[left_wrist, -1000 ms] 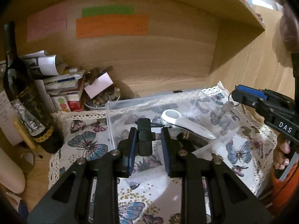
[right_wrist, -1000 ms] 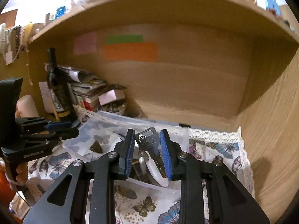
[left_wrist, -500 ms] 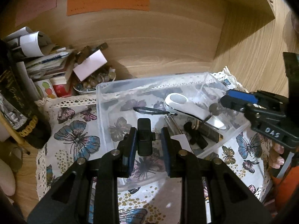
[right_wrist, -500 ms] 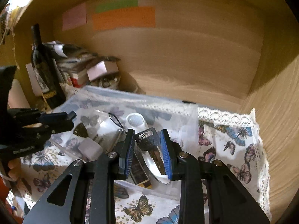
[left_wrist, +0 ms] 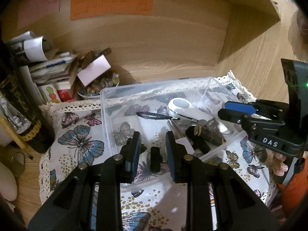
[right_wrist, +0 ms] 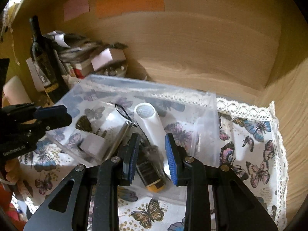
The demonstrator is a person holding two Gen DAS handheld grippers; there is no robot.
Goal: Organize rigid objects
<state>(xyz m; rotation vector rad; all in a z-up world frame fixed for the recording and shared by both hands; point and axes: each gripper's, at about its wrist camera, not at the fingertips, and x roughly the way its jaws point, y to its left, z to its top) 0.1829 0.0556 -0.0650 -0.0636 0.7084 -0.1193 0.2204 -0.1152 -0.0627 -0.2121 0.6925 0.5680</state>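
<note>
A clear plastic bin (left_wrist: 107,115) (right_wrist: 211,119) sits on a butterfly-print cloth (left_wrist: 80,144). It holds a white handheld device (left_wrist: 179,105) (right_wrist: 148,119), a metal pen and dark small items. My left gripper (left_wrist: 152,152) is open over the bin's near left part; a small black object (left_wrist: 155,158) lies loose between its jaws, below them. My right gripper (right_wrist: 152,154) is open over the bin's near right; blurred keys (right_wrist: 153,152) drop between its jaws above a black-and-yellow item (right_wrist: 152,175). The right gripper also shows in the left wrist view (left_wrist: 238,109).
A dark wine bottle (left_wrist: 21,111) (right_wrist: 44,61) stands at the left beside stacked papers and boxes (left_wrist: 53,69) and a bowl of small round things (left_wrist: 98,84). Wooden walls close the back and right (right_wrist: 288,115). Coloured paper notes (left_wrist: 111,3) hang on the back wall.
Both grippers have opened and come lower over the bin. The left one let go of the black object; the right one let go of the keys, which now fall.
</note>
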